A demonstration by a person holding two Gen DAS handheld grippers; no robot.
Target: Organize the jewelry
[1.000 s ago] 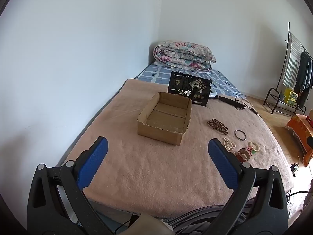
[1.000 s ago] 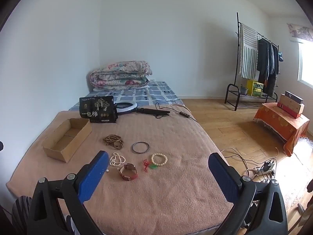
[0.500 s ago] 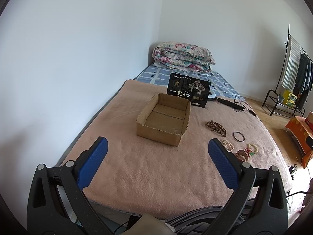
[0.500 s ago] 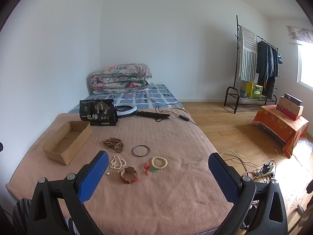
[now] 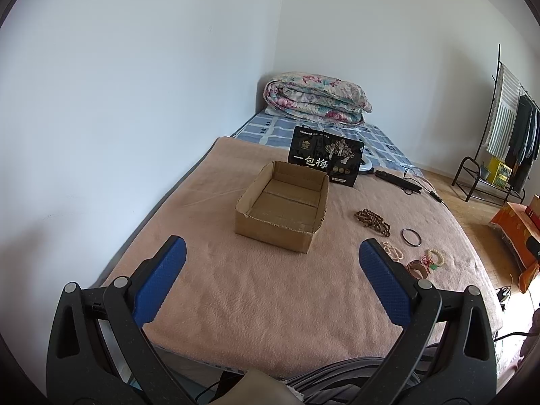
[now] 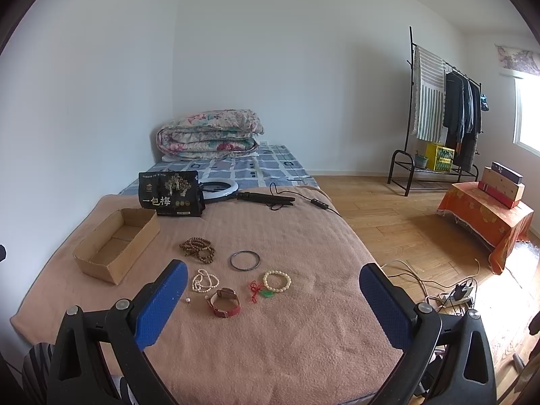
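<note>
Over the blanket I've drifted both views barely closer, left gripper and right gripper spread wide and empty, jewelry untouched beside the cardboard box.

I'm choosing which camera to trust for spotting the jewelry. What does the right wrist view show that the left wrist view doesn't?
Only the right wrist view: two loose pearls by the red watch, the whole ring light, a window, the open right gripper.

Only the left wrist view: the cardboard box up close, its floor bare; the open left gripper.

Both: wooden beads, dark bangle, pearl strand, cream bracelet, black pouch.
</note>
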